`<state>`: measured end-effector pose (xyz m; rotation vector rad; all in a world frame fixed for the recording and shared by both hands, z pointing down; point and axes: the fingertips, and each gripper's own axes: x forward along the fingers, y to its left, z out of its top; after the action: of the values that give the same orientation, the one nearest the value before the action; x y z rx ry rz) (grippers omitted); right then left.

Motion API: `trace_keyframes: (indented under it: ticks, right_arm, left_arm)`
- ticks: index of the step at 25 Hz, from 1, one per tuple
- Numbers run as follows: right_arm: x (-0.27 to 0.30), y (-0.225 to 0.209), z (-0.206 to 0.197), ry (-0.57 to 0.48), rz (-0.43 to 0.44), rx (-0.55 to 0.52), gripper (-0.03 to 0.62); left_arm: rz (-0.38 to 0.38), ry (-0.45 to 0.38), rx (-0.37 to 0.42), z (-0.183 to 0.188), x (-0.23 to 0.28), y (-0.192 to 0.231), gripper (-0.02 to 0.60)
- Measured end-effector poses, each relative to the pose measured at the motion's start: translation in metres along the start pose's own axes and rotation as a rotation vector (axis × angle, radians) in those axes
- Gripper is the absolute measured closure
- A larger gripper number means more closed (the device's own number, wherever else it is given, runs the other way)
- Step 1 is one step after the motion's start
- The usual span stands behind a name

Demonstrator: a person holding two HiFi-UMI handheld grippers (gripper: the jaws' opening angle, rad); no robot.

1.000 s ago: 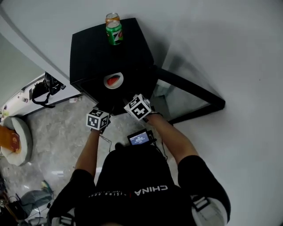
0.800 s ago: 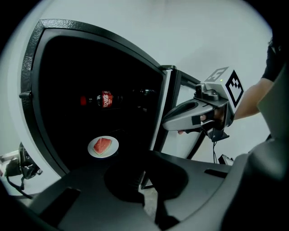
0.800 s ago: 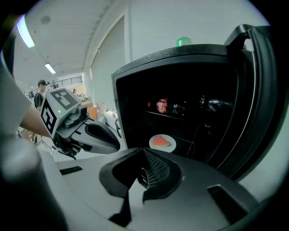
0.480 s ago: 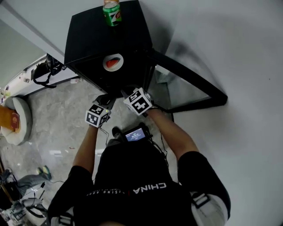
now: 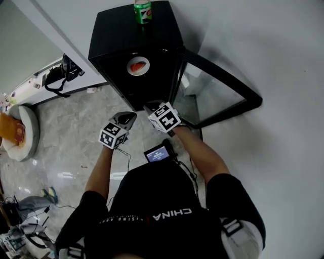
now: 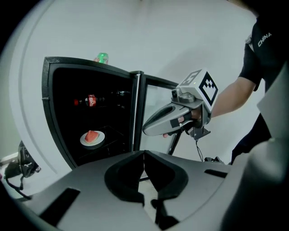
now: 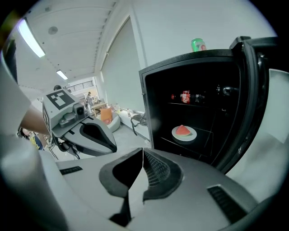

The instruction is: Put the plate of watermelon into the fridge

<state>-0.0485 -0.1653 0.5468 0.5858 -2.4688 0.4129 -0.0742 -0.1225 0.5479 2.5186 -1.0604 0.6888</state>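
Left gripper point(image 5: 130, 117) and right gripper point(image 5: 150, 107) are backing off the fridge point(image 5: 121, 35), jaws clenched empty; plate of watermelon point(image 5: 138, 66) is sitting inside, door point(image 5: 208, 95) open

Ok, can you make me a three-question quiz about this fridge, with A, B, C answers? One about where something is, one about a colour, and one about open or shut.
1. Where is the plate of watermelon?
A. in a sink
B. on a shelf inside the fridge
C. on a table

2. What colour is the can on top of the fridge?
A. green
B. blue
C. purple

3. How is the fridge door?
A. shut
B. open
C. taken off

Answers: B, the plate sits on a shelf in the dark inside. A, the can is green. B, the glass door is swung wide to the side.
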Motion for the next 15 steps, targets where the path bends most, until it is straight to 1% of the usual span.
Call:
trace_keyframes:
  ticks: [3,7,10,12,15]
  right_arm:
    - [-0.004,0.021,-0.004,-0.008,-0.021,0.009,0.577]
    - [-0.010,0.062,-0.015,0.003,-0.045,0.018,0.577]
    - [-0.015,0.096,-0.030,0.017,-0.068,0.011,0.577]
    - [-0.020,0.117,-0.042,0.032,-0.090,0.008,0.577]
    - [-0.032,0.146,-0.060,0.052,-0.134,0.030,0.577]
  left_arm:
    - [-0.016,-0.025,-0.034,-0.014,-0.026,-0.015,0.569]
    - [-0.017,-0.042,-0.054,-0.043,-0.063,-0.039,0.569]
    - [-0.013,-0.037,-0.060,-0.068,-0.088,-0.058,0.569]
    - [-0.017,-0.017,-0.065,-0.086,-0.102,-0.072,0.569]
    - [-0.034,0.003,-0.064,-0.107,-0.124,-0.094,0.569]
